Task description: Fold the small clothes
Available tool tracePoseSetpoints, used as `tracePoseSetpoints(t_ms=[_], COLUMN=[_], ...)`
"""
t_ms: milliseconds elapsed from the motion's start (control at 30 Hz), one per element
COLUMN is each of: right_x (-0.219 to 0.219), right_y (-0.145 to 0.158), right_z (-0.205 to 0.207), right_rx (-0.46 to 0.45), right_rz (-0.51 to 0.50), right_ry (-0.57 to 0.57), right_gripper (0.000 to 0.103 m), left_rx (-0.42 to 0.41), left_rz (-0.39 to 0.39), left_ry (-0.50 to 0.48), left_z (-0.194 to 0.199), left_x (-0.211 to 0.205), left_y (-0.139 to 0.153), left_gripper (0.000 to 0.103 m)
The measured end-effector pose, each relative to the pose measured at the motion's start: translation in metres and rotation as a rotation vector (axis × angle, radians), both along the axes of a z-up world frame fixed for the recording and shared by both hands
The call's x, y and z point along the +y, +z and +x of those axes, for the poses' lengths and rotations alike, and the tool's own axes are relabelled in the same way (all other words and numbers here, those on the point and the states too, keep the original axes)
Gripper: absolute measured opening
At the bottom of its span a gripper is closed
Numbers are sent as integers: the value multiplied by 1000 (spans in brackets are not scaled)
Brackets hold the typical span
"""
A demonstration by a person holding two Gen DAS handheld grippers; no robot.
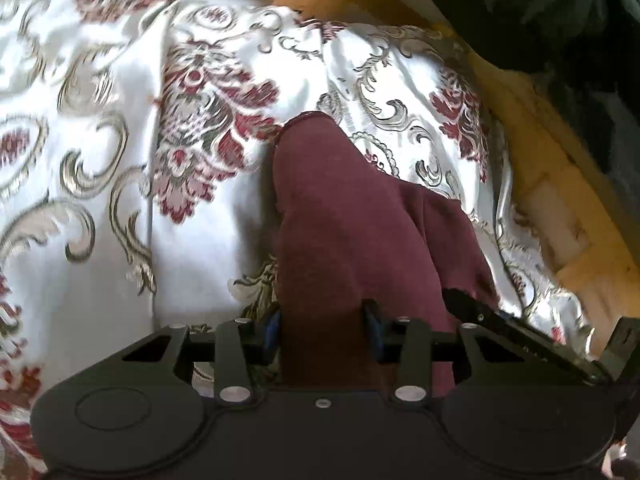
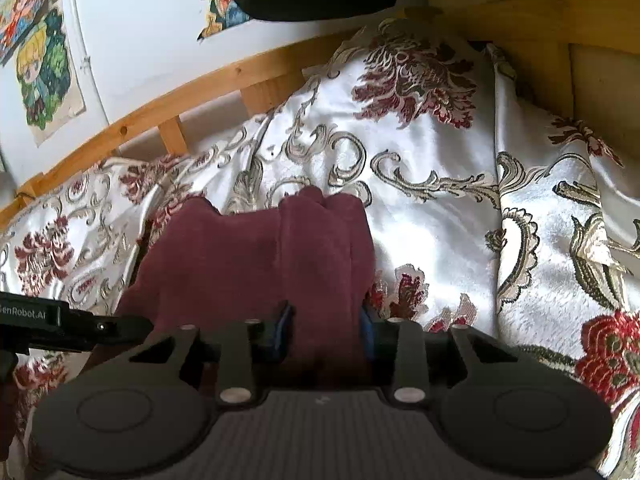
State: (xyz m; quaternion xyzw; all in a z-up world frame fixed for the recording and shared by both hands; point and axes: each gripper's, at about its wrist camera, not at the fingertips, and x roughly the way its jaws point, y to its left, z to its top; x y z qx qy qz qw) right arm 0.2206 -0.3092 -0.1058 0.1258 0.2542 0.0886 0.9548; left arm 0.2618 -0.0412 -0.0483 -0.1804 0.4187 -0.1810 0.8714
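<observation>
Nearest the left wrist camera, the left gripper (image 1: 326, 330) is pinching a bunched fold of the maroon garment (image 1: 344, 208), its blue-padded fingers (image 1: 273, 330) pressing the cloth from both sides. In the right wrist view, the right gripper (image 2: 325, 330) is likewise clamping a fold of the same garment, which is humping up just ahead of both tools. Beneath it, the white floral bedspread (image 2: 432, 216) is lying rumpled, and beyond that the wooden bed frame (image 2: 200, 92) is running along the wall.
</observation>
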Motion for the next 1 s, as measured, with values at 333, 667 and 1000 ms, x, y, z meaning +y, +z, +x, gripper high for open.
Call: tracePoseSetpoints(t_ms=[333,667,1000], right_x=[14,58,108], right_y=[19,37,30], right_z=[-17,-17,16], right_rx=[-138,-319,-291], right_rz=[-59,-101,-16], right_ry=[8,85,195], right_gripper=[20,20,20], left_rx=[-83,-196,-194], left_rz=[99,216,333], left_ry=[-77,-95,-29], left_z=[-8,-19,-17], left_x=[-16,3,58], left_y=[37,69,78], left_gripper=[39,39,39])
